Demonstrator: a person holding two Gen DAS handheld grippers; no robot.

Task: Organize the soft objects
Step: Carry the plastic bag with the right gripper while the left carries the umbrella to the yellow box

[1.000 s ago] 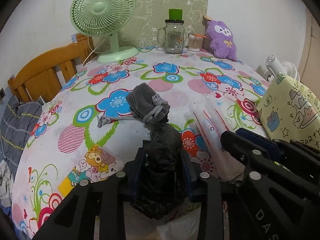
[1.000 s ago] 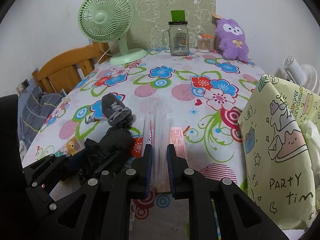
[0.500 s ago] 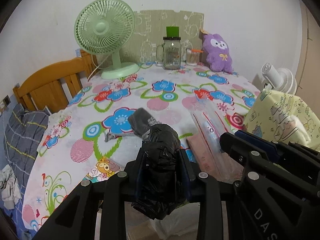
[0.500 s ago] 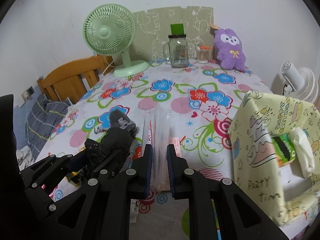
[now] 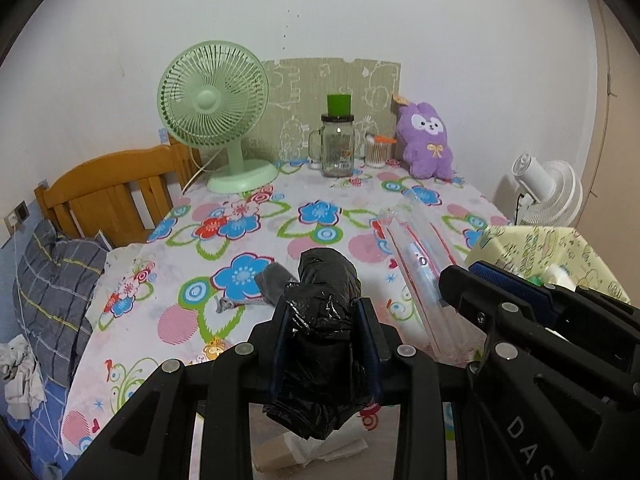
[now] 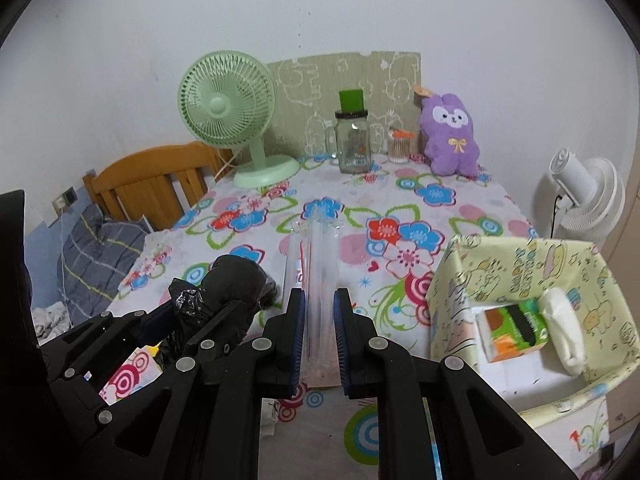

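My left gripper [image 5: 324, 312] is shut on a crumpled black plastic bag [image 5: 326, 280] and holds it above the near edge of the floral table [image 5: 240, 216]. My right gripper [image 6: 319, 300] is shut on a clear plastic zip pouch [image 6: 318, 248], lifted off the table. A grey drawstring pouch [image 5: 272, 280] lies on the cloth behind the black bag. A yellow patterned storage box [image 6: 516, 264] stands at the right; it holds a tissue pack [image 6: 516, 328] and a white roll [image 6: 564, 320].
At the back stand a green desk fan [image 5: 216, 116], a glass jar with a green lid [image 5: 338, 140], a small cup of swabs [image 5: 376, 152] and a purple plush toy [image 5: 426, 140]. A wooden chair [image 5: 112, 196] is at left, a white fan [image 6: 588, 196] at right.
Both grippers have risen and pulled back from the table with their loads. The black bag and the clear pouch have come off the cloth. The storage box's inside has come into view.
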